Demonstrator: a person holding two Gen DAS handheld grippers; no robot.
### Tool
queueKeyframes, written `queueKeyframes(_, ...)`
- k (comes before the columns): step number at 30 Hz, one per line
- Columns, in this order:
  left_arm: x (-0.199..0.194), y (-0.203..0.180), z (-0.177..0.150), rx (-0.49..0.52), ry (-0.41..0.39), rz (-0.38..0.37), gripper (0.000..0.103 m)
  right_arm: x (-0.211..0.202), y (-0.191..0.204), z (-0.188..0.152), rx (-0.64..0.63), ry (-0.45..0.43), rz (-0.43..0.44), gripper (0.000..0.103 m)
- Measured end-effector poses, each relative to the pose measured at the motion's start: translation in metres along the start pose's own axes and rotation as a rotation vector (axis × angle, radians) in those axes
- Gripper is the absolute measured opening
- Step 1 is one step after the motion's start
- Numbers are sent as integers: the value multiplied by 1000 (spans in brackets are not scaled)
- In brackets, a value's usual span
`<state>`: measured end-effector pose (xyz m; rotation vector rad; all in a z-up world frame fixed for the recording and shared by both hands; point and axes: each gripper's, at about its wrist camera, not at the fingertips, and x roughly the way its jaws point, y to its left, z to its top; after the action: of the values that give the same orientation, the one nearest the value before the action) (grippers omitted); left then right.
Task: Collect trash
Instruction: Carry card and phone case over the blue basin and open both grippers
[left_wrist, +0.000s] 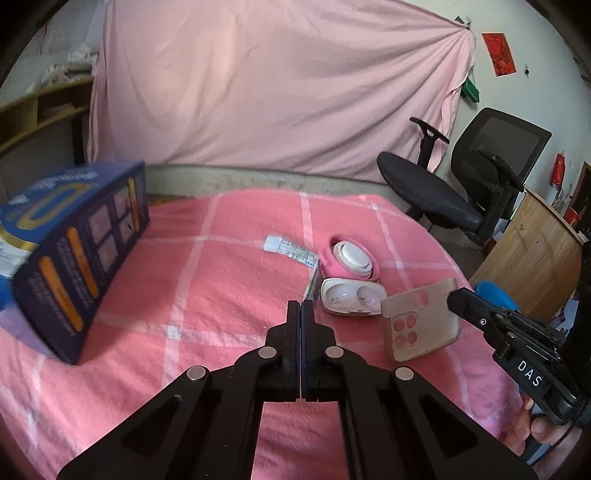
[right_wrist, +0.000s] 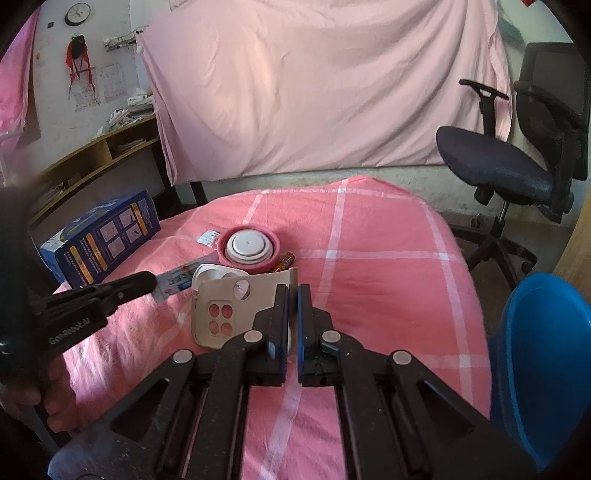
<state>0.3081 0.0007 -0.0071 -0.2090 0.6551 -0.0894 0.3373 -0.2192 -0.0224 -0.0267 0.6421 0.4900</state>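
The right gripper is clamping the edge of the beige plastic phone case with four round camera cutouts, holding it tilted just above the pink checked tablecloth. The case is extending left of the jaws, its long axis running across the view. The blue plastic bin, the probable trash container, is standing to the right, near this gripper; its contents are not visible. The left gripper is pinching one end of a flat printed tube. A pink round container with a white lid is remaining on the cloth.
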Motion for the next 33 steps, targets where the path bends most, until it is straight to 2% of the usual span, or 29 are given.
queueKeyframes(5, -25, -15, -3, 55, -107, 54, 0, -22, 2, -2, -16, -84, -6, 29)
queueKeyframes(10, -45, -33, -3, 98, -203, 52, 0, -52, -1, -2, -14, -217, -41, 29)
queueKeyframes(15, -58, -64, 0, 152, -291, 9, 0, -88, -14, -2, 14, -376, -120, 29)
queueKeyframes(17, -64, -79, -1, 164, -337, -16, 0, -104, -23, -3, 30, -441, -182, 29)
queueKeyframes(21, -69, -109, 4, 195, -416, -76, 0, -130, -41, -5, 88, -539, -267, 29)
queueKeyframes(24, -65, -137, 6, 226, -434, -122, 0, -147, -58, -7, 131, -593, -337, 29)
queueKeyframes(29, -46, -187, 6, 275, -421, -212, 0, -166, -86, -17, 179, -591, -450, 29)
queueKeyframes(33, -24, -223, 0, 309, -365, -266, 0, -173, -112, -26, 215, -529, -546, 29)
